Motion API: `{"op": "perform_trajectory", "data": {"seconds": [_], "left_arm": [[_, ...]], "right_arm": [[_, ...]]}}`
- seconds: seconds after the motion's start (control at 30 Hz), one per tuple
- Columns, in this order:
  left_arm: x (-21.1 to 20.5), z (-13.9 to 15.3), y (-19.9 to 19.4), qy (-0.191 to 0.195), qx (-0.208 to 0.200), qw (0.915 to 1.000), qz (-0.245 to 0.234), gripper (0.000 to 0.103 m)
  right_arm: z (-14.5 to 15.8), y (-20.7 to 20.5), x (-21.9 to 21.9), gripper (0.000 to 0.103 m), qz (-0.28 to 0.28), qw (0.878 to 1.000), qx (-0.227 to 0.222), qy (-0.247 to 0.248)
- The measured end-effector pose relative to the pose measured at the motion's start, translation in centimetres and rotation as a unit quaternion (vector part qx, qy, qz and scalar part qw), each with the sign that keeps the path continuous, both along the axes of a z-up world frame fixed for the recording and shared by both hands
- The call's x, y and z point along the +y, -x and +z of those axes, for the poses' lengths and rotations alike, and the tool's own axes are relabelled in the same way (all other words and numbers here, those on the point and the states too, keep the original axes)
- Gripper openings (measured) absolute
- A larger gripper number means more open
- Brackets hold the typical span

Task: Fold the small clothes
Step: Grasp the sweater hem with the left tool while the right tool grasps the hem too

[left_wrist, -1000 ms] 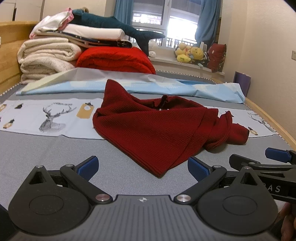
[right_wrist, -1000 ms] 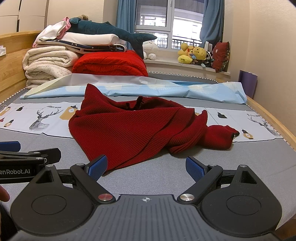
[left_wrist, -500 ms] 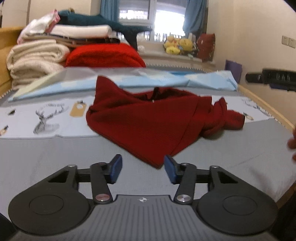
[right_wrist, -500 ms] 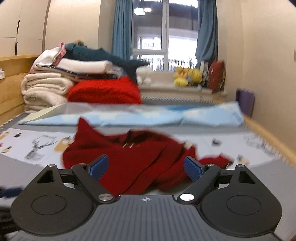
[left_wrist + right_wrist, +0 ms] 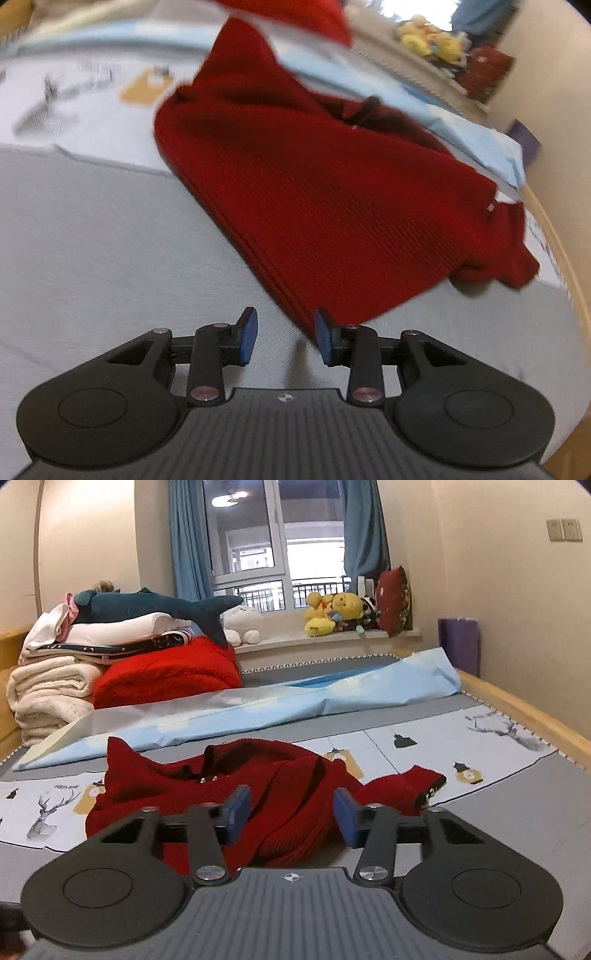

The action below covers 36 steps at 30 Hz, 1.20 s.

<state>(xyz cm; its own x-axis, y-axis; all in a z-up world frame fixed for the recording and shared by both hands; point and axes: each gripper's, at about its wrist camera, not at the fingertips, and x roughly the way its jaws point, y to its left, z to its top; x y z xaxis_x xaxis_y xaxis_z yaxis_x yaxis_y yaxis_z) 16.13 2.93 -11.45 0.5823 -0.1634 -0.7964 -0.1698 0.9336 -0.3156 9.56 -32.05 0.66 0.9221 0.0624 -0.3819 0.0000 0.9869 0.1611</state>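
Red knit sweater (image 5: pixel 332 192) crumpled on bed (image 5: pixel 92 240), unfolded; I count folding not begun. Left tool (image 5: pixel 284 334) apart, empty, hem corner just ahead. Right tool (image 5: pixel 288 814) apart, empty, sweater ahead.

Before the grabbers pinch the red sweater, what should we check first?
1. Left gripper jaws open: ok.
2. Right gripper jaws open: ok.
3. Left gripper lined up with the red sweater's near corner: ok.
4. Cloth already between the left jaws: not ok, the corner lies just ahead.
5. Sweater lying flat: not ok, the sleeve is bunched.
6. Right jaws touching the sweater: cannot tell.
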Motion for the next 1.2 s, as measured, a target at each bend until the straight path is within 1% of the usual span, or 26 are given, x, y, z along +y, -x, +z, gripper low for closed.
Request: {"op": "perform_trajectory", "data": {"seconds": [0.07,0.13,0.17,0.2,0.27,0.3,0.37,0.43,0.5,0.53,0.57,0.6,0.63,0.67,0.7,0.73,0.8,0.83,0.9,0.93,0.97,1.0,1.03,1.1,1.13,1.2], "left_arm": [[-0.5,-1.1,-1.6,0.018,0.015,0.9997,0.0,0.039],[-0.7,-1.9,-2.7,0.02,0.026,0.9995,0.001,0.039],[-0.7,-2.0,-3.0,0.015,0.022,0.9996,0.001,0.032],[-0.6,-1.8,-3.2,0.01,0.022,0.9997,-0.005,0.013],[-0.2,-1.0,-3.6,0.002,0.017,0.9988,-0.046,0.007],[0.4,-0.1,-3.5,-0.007,0.005,0.9972,-0.075,0.006],[2.3,2.3,-2.8,-0.029,-0.018,0.9916,-0.125,0.006],[5.2,4.6,-1.7,-0.043,-0.029,0.9854,-0.162,0.006],[8.6,6.2,-0.5,-0.071,-0.028,0.9761,-0.203,0.006],[10.4,6.7,0.2,-0.091,-0.021,0.9693,-0.228,0.006],[12.0,6.8,1.1,-0.123,-0.013,0.9598,-0.252,0.006],[13.4,6.4,2.0,-0.161,-0.001,0.9473,-0.277,0.006],[15.0,5.6,3.1,-0.2,0.025,0.9325,-0.3,0.005],[16.3,4.7,4.0,-0.227,0.05,0.9214,-0.312,0.005],[17.7,3.9,4.7,-0.239,0.07,0.9157,-0.315,0.005],[19.3,3.3,5.3,-0.219,0.084,0.9215,-0.31,0.005],[21.8,2.5,6.0,-0.133,0.093,0.9436,-0.289,0.005],[22.9,2.7,6.1,-0.108,0.096,0.9466,-0.288,0.005],[23.1,3.3,6.8,-0.12,0.077,0.9417,-0.305,0.006],[23.4,3.7,6.8,-0.109,0.07,0.9423,-0.309,0.008],[23.7,3.9,6.6,-0.093,0.066,0.9438,-0.31,0.015],[24.2,4.0,6.5,-0.08,0.065,0.9458,-0.308,0.028],[24.8,4.0,6.2,-0.073,0.065,0.9497,-0.297,0.033],[25.5,3.7,5.3,-0.06,0.071,0.9572,-0.274,0.035],[25.8,3.5,4.6,-0.052,0.076,0.9591,-0.268,0.035],[25.8,3.2,4.0,-0.057,0.079,0.9614,-0.257,0.035]], "right_arm": [[0.3,-0.3,-0.6,0.045,0.001,1.0,-0.003,-0.008],[0.3,-0.3,-1.6,0.045,-0.003,1.0,-0.001,-0.021],[0.2,-0.4,-2.1,0.045,-0.005,1.0,0.004,-0.029],[0.1,-0.7,-2.7,0.045,-0.009,0.999,0.011,-0.04],[-0.1,-1.0,-3.4,0.045,-0.017,0.998,0.019,-0.054],[-0.1,-1.2,-3.7,0.045,-0.022,0.998,0.022,-0.061],[-0.3,-1.6,-4.5,0.046,-0.033,0.996,0.025,-0.075],[-0.5,-2.0,-5.0,0.046,-0.041,0.995,0.03,-0.084],[-0.8,-2.5,-5.5,0.046,-0.05,0.994,0.037,-0.087],[-1.0,-2.7,-5.6,0.046,-0.054,0.994,0.04,-0.089],[-1.2,-3.0,-5.8,0.046,-0.058,0.993,0.043,-0.091],[-1.3,-3.2,-5.9,0.046,-0.061,0.993,0.047,-0.092],[-1.5,-3.4,-5.9,0.046,-0.065,0.992,0.051,-0.094],[-1.6,-3.5,-5.9,0.046,-0.069,0.992,0.056,-0.094],[-1.9,-3.7,-5.9,0.046,-0.072,0.991,0.062,-0.094],[-2.1,-4.0,-5.9,0.046,-0.073,0.99,0.068,-0.096],[-2.7,-4.7,-5.6,0.046,-0.069,0.988,0.091,-0.1],[-3.2,-5.2,-5.4,0.046,-0.064,0.987,0.108,-0.103],[-4.4,-6.4,-4.7,0.049,-0.052,0.982,0.147,-0.11],[-5.0,-6.8,-4.4,0.053,-0.045,0.978,0.169,-0.115],[-5.9,-7.4,-3.9,0.054,-0.036,0.972,0.197,-0.125],[-7.1,-8.1,-3.3,0.054,-0.021,0.962,0.236,-0.136],[-8.2,-8.7,-2.7,0.054,-0.012,0.952,0.272,-0.142],[-10.3,-9.5,-1.3,0.054,-0.006,0.933,0.334,-0.132],[-11.0,-9.9,-0.6,0.054,-0.004,0.926,0.357,-0.124],[-12.4,-10.3,0.7,0.054,0.0,0.912,0.397,-0.104]]}}
